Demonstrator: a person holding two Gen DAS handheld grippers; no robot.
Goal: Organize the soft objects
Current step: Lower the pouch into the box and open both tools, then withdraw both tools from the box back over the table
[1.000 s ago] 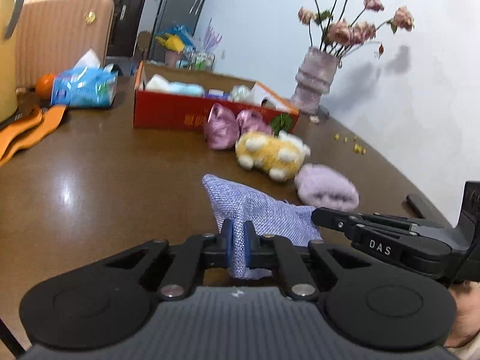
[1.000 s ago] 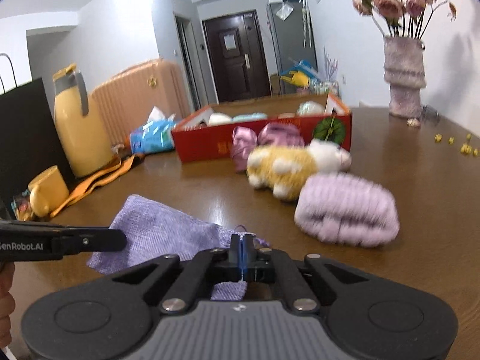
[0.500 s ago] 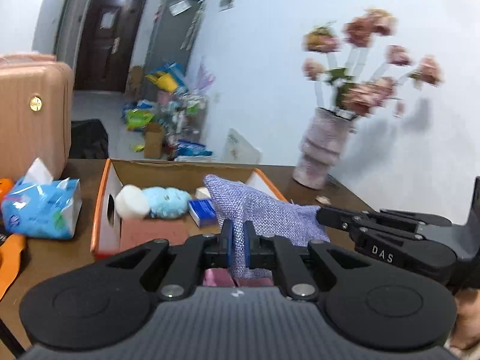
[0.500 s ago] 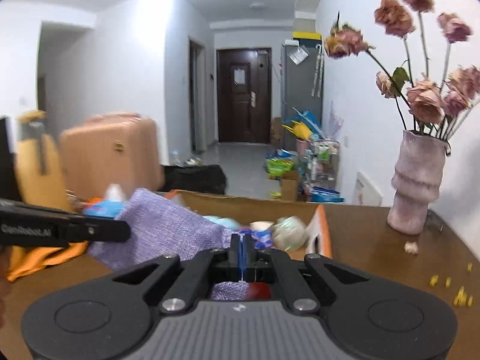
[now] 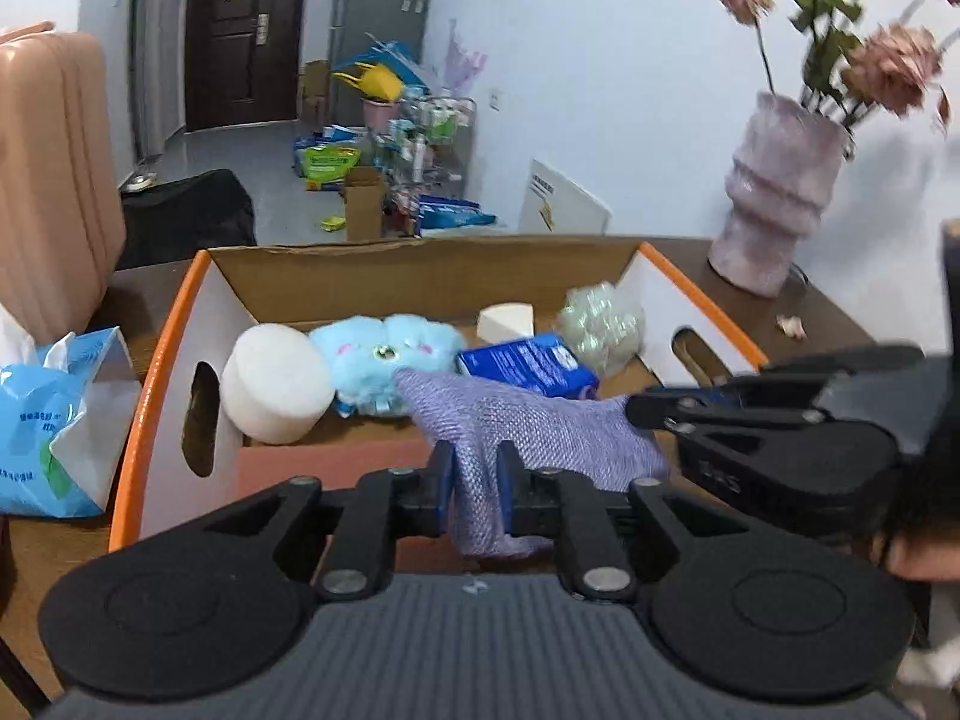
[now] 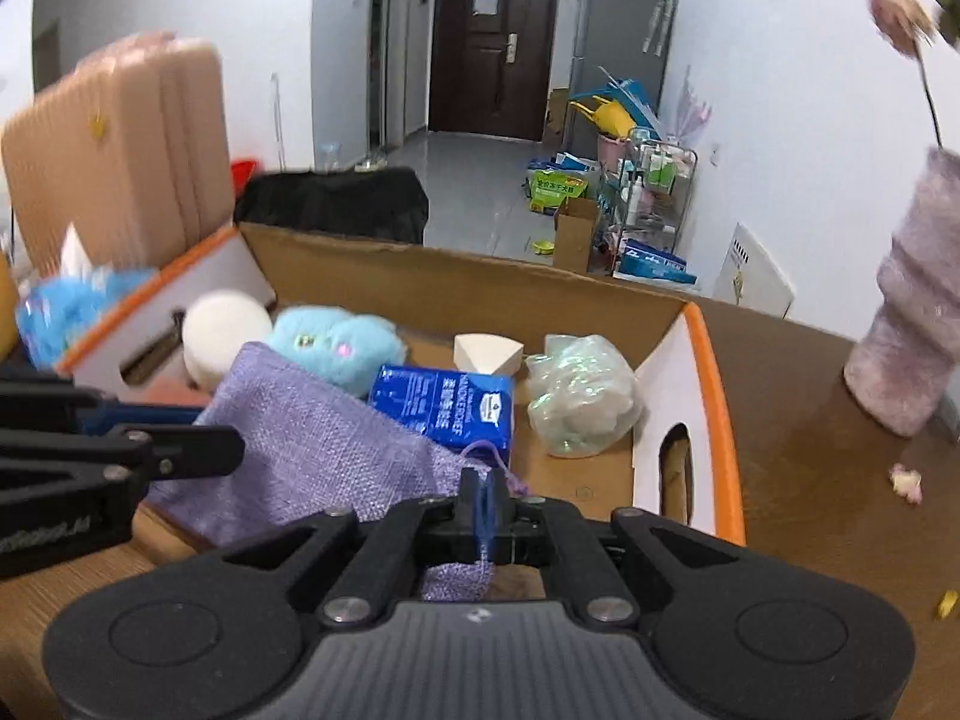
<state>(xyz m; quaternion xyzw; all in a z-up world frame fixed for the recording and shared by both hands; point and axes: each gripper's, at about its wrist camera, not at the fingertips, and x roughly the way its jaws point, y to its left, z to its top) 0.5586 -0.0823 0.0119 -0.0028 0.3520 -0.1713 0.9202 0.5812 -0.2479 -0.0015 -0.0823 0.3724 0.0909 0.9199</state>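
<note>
Left to right: tissue pack (image 5: 54, 414) on table (image 6: 810, 480); cardboard box (image 5: 420, 270) holding white sponge (image 5: 273, 384), blue plush (image 5: 390, 360), blue packet (image 6: 444, 402). Purple pouch (image 5: 528, 426) held over box. Left gripper (image 5: 474, 480) fingers just easing apart, pouch between. Right gripper (image 6: 487, 516) fingers just loosening, pouch edge between. Vase (image 5: 774, 204) far right.

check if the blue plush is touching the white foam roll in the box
Touching. In the left wrist view the blue plush presses against the side of the white foam roll with no gap between them inside the box.
</note>
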